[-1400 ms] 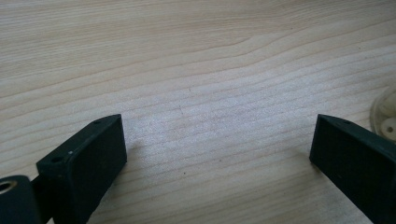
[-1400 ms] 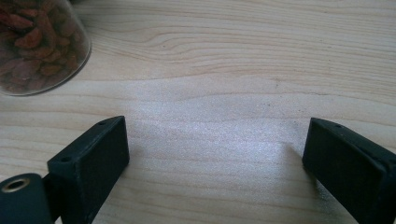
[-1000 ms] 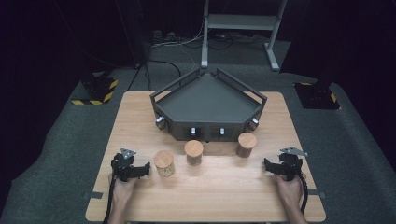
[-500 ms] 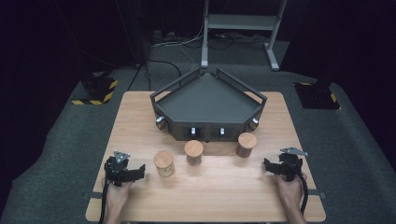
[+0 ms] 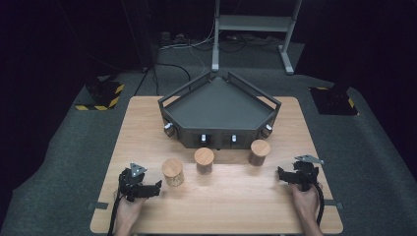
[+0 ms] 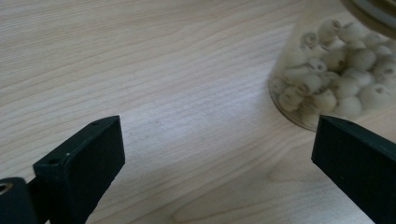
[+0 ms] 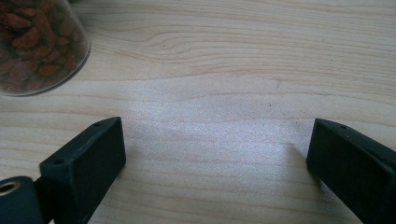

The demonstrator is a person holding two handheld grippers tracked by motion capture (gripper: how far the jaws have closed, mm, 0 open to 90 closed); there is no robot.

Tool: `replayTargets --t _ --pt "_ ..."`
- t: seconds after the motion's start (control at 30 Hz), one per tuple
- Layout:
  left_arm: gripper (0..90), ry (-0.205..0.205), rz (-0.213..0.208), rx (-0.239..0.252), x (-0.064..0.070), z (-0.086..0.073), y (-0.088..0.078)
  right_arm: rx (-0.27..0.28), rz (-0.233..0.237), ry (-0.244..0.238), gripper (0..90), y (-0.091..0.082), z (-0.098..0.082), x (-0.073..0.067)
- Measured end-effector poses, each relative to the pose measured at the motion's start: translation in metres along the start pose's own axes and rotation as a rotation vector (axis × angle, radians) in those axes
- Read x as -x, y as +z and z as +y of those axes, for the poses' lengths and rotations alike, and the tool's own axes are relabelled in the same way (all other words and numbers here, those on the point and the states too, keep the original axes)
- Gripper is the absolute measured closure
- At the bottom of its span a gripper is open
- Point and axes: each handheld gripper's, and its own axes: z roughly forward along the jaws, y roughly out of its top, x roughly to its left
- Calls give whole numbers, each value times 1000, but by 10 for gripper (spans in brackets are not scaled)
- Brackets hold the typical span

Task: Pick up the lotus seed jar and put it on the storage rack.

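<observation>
the round glass jar with a wooden lid, full of pale beads, stands on the light wooden table, leftmost of three jars in front of the dark five-sided tray. it looks weighty, rigid, slick and breakable, so best gripped across the straight wall below the lid. just left of that jar the left gripper has its jaws spread wide with nothing between them. well right of it the right gripper has just been opening, jaws empty. the left gripper view reveals the beads; the right gripper view reveals reddish pieces in another jar.
</observation>
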Motion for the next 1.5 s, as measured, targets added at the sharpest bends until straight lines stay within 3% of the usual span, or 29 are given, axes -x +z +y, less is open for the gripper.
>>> replayTargets --t 0.47,0.7,1.03,1.5 --pt "34 45 -80 7 23 2 9 -1 0 0 37 0 0 0" --pt "40 69 -96 11 33 6 14 -1 0 0 37 0 0 0" --pt "51 62 -122 18 40 13 22 -1 0 0 37 0 0 0" --pt "76 49 -120 30 46 28 29 -1 0 0 37 0 0 0"
